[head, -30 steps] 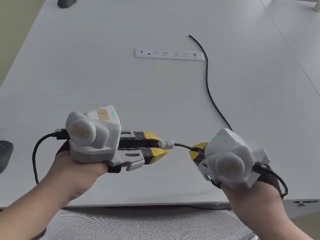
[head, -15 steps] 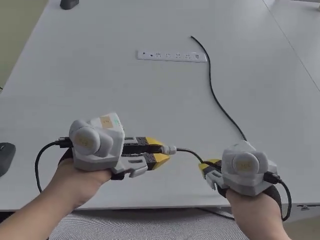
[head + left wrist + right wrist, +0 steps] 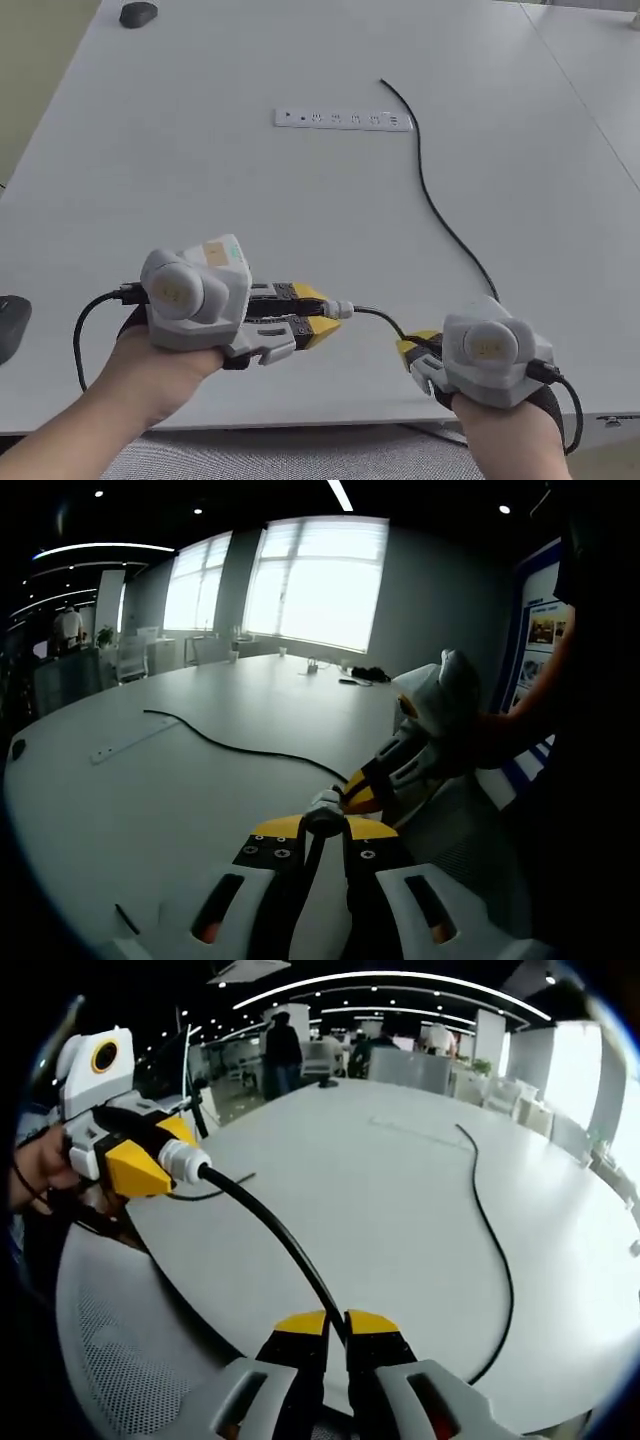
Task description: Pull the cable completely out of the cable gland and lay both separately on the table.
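My left gripper (image 3: 333, 314) has its yellow-tipped jaws closed narrowly on the one cable gland (image 3: 341, 310), a small, pale, rounded plastic fitting. One smooth, round black cable (image 3: 375, 315) leaves the gland's right end and sags across to my right gripper (image 3: 408, 350), whose jaws are pinched together on it. Both grippers hang over the near edge of the matte white surface (image 3: 200, 150). Farther off, a black lead (image 3: 430, 200) curves from beside one flat white power strip (image 3: 342, 119) toward my right gripper. I cannot tell whether it is the same cable. One dark mouse (image 3: 138, 13) sits at the far left.
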The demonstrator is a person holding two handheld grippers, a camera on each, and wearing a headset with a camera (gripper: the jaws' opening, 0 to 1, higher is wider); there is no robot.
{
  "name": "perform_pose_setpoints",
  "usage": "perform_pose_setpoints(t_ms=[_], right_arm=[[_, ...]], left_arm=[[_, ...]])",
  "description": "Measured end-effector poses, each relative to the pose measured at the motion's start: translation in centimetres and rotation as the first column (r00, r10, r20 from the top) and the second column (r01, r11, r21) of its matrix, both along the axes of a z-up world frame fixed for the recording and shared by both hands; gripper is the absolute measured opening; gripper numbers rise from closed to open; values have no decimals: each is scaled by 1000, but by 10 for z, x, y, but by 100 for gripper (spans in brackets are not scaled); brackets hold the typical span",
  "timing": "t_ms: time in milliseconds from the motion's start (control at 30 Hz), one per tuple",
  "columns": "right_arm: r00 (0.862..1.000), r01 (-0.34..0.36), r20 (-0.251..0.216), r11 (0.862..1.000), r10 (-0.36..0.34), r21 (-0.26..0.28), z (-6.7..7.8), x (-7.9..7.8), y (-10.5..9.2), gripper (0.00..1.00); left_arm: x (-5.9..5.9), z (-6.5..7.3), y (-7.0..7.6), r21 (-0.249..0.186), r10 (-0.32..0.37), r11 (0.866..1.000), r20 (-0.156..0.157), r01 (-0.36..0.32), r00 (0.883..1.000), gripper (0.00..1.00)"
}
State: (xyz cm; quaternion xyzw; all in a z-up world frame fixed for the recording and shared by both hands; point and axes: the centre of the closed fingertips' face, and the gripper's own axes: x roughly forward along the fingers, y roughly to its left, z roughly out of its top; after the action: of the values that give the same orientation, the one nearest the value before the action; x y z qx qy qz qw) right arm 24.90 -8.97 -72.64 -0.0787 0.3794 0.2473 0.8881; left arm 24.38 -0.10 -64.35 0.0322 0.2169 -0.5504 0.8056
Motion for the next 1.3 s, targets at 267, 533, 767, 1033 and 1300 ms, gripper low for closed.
perform_pose_setpoints(t_ms=[267,533,767,1033,1300], right_arm=[[994,-76,73,995,81,-67,14,0,0,2],[986,-110,124,993,115,-48,41,-3,13,12],[955,-215,184,971,232,-107,65,-4,36,20],[841,-407,224,849,492,-336,78,-2,61,16],[777,-486,207,776,594,-403,78,1,74,14]], left_arm=[[1,1,3,-6,3,1000,-3,-3,1000,15],[0,-1,5,8,-2,1000,-4,2,1000,15],[2,-2,6,8,-6,1000,-6,6,1000,15],[1,-3,5,7,-16,1000,-17,16,1000,15],[0,-4,5,5,-20,1000,-21,20,1000,15]])
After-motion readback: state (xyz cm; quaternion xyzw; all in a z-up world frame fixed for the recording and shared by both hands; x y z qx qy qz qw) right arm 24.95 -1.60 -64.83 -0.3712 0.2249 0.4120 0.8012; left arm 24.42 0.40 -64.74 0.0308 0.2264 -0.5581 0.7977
